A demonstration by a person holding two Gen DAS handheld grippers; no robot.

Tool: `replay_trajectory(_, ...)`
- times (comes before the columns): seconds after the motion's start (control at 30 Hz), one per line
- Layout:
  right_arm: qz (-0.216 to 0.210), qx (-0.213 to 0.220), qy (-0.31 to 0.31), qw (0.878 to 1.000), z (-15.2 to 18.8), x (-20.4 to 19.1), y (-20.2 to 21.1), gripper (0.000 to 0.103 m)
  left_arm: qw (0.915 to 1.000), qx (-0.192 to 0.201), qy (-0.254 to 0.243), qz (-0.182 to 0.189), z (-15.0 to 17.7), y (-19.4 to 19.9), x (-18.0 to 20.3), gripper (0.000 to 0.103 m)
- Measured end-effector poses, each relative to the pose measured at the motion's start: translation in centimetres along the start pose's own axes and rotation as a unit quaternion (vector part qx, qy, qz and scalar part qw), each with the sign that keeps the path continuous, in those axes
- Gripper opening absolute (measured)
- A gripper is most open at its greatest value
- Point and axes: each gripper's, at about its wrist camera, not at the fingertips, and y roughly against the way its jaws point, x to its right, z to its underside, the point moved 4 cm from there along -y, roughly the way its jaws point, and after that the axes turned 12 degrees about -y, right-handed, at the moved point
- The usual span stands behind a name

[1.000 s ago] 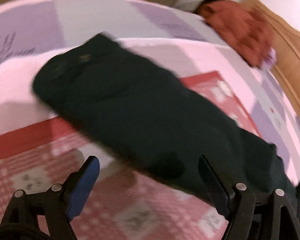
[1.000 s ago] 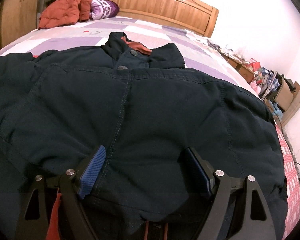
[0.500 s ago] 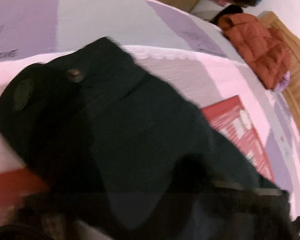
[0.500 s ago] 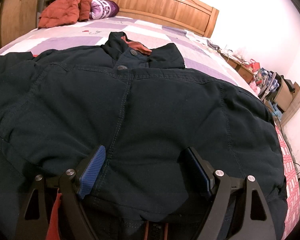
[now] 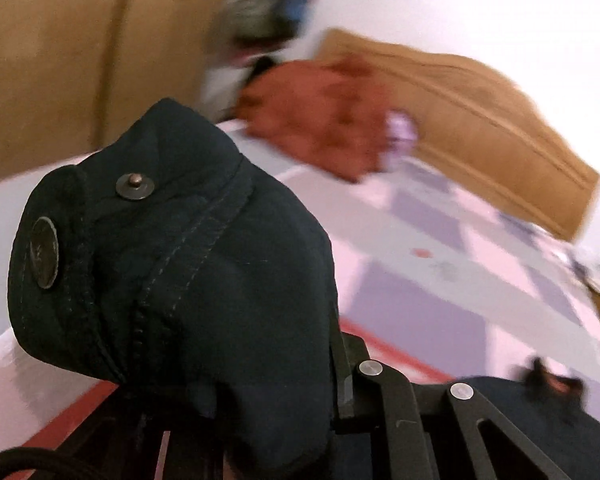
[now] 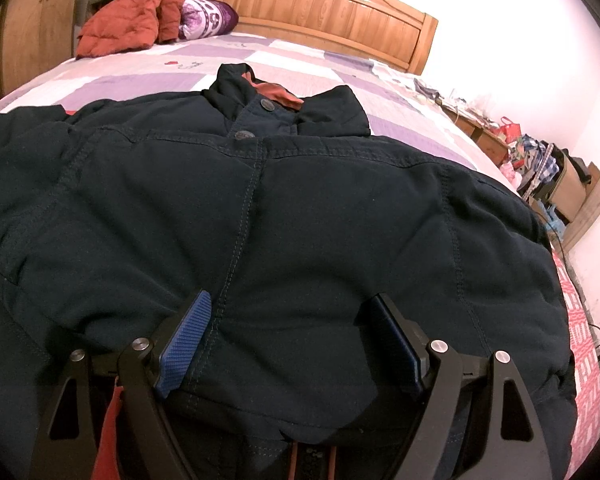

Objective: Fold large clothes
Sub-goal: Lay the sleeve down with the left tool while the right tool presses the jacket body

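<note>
1. My left gripper (image 5: 284, 412) is clenched on the jacket's cuff (image 5: 148, 264). The fabric hides the pads, and the cuff bunches up over the fingers, clear of the bed (image 5: 440, 280).
2. My right gripper (image 6: 290, 344) is spread wide and grips nothing. Its pads (image 6: 184, 344) rest on the jacket (image 6: 300, 216) near the hem, either side of the placket seam.
3. The jacket lies front up across the bed, collar (image 6: 260, 92) toward the headboard (image 6: 320, 12), chest buttoned.
4. Handling, my read: thick padded cotton, soft but bulky, fairly heavy. It won't slip much. It will sag and drag if lifted by 1 point.
5. Holds: the cuff band is double-stitched and stiff, so that is a good bite. Keep off the 2 metal snaps (image 5: 134, 186). On the body, grab hem or seam ridges, not the puffy panels.
6. Risk: the sleeve's weight may tug the body out of square, so my right should pin it down.
7. Far: an orange jacket (image 6: 128, 24) and a purple pillow (image 6: 208, 20) by the headboard, well apart.
</note>
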Motion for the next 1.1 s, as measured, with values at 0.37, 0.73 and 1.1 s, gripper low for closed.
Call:
replay_trajectory(0.37, -0.052, -0.041, -0.021, 0.998, -1.7, 1.7, 1.2, 0.084, 0.9694, -0.022, -0.147, 0.195, 1.2, 0.1, 25.4, 0.016)
replay_trajectory(0.73, -0.023, 0.003, -0.070, 0.997, -1.7, 13.6, 8.2, 0.084, 0.9152, -0.122, -0.313, 0.222, 16.7, -2.3, 44.4, 0.016)
replay_trajectory(1.1, 0.014, -0.021, -0.152, 0.988, 2.6, 21.6, 9.3, 0.084, 0.8835, -0.061, -0.374, 0.275, 19.0, 3.7, 49.1, 0.059)
